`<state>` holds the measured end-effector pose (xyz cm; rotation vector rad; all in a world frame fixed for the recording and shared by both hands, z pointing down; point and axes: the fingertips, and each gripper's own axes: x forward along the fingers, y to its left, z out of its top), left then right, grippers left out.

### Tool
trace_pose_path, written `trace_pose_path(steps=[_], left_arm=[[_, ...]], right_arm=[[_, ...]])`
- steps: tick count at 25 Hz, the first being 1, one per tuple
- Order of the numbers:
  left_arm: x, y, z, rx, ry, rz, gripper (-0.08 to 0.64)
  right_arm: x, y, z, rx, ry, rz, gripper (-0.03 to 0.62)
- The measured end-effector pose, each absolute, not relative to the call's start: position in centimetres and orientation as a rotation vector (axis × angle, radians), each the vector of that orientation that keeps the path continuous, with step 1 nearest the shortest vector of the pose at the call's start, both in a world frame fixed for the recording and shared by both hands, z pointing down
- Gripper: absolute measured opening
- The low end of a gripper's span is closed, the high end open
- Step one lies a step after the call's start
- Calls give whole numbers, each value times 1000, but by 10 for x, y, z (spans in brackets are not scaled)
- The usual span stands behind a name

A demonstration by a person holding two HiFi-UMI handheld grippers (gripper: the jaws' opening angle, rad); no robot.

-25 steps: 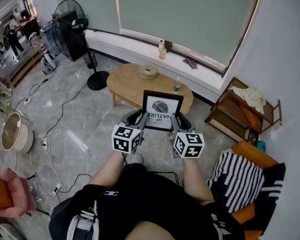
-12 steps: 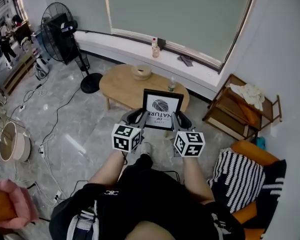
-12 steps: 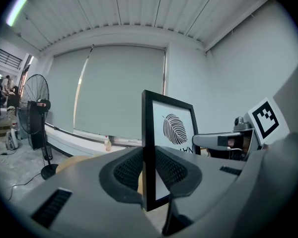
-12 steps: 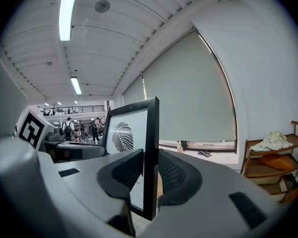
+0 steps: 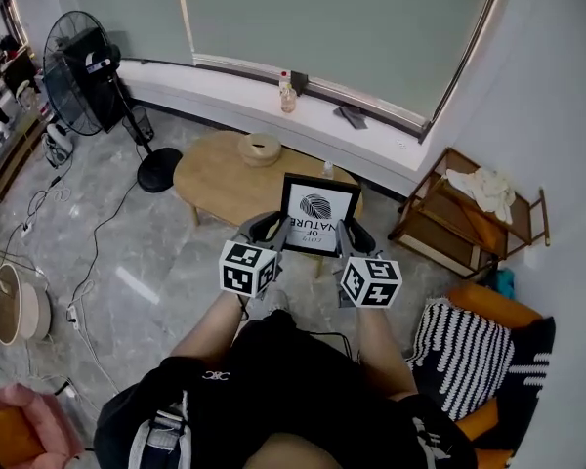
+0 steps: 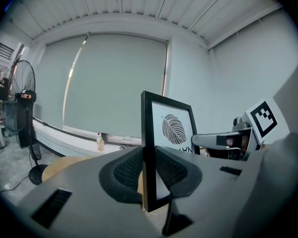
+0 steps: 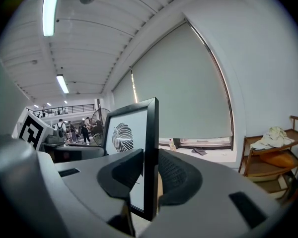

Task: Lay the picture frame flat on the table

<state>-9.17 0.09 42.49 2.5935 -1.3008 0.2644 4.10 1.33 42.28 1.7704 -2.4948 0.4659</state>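
Counter [image 5: 215, 176]: oval, wooden, ahead and down-left of both tools. Left tool [image 5: 266, 229] — clamped on the left edge of the picture frame [image 5: 317, 211]. Frame: upright in the air, print facing the person, not touching the counter. Right tool [image 5: 349, 233] — clamped on its right edge.

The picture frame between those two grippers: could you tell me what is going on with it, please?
A person is holding a black picture frame in the air with two hand-held grippers. The left gripper is clamped on the frame's left edge and the right gripper on its right edge. The leaf print faces the person. In the head view the frame sits in front of a low round wooden table, and it has not yet been laid flat on it.
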Motion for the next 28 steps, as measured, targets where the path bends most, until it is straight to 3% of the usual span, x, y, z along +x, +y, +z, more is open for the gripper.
trace_pose_path(steps=[13, 28], left_arm=[[-106, -208, 446, 2558, -1152, 258, 91], [-22, -289, 531, 2412, -985, 431, 91]], right_arm=[[26, -189, 443, 1808, -2377, 568, 111], [112, -271, 524, 1762, -2263, 872, 104]])
